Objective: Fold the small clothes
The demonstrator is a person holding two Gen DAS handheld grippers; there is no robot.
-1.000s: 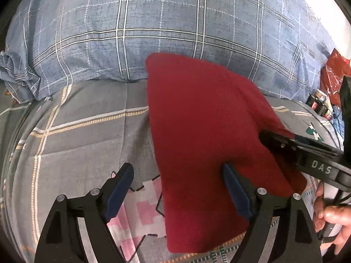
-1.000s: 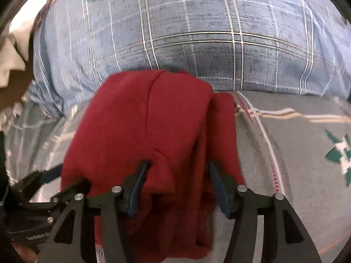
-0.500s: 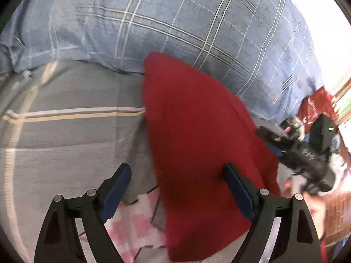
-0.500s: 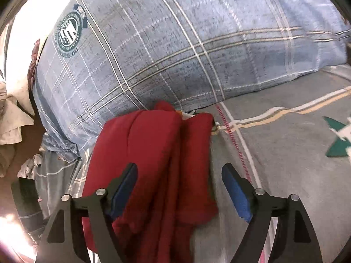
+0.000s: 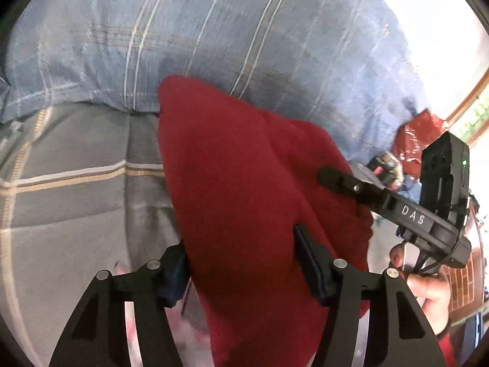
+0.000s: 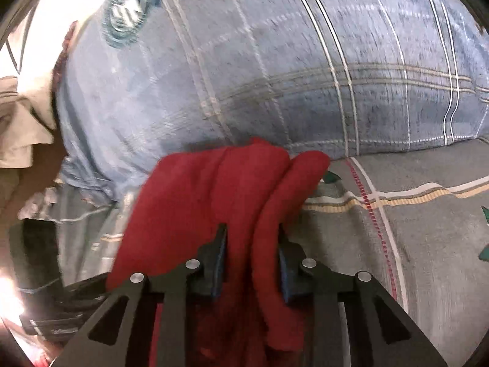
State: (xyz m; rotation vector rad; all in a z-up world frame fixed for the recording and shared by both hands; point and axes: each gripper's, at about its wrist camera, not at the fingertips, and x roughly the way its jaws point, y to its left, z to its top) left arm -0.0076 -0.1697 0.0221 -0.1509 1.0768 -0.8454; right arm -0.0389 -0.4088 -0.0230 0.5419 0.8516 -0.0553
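Note:
A small red garment [image 5: 238, 189] lies folded on the grey bedspread [image 5: 76, 202], its far end against a blue plaid pillow [image 5: 214, 39]. My left gripper [image 5: 241, 263] is closed on the garment's near part, one finger on each side of a thick fold. My right gripper [image 6: 250, 257] is shut on a bunched fold of the same red garment [image 6: 214, 189]. The right gripper body also shows in the left wrist view [image 5: 406, 214], held by a hand at the right.
The blue plaid pillow [image 6: 275, 70] fills the back of both views. The grey striped bedspread [image 6: 428, 229] stretches to the right. Beige cloth [image 6: 18, 128] lies at the far left, and red and dark clutter [image 5: 418, 140] sits beside the bed.
Both grippers stood open around the garment half a second ago; both have now closed on it. The views have shifted and blurred with motion.

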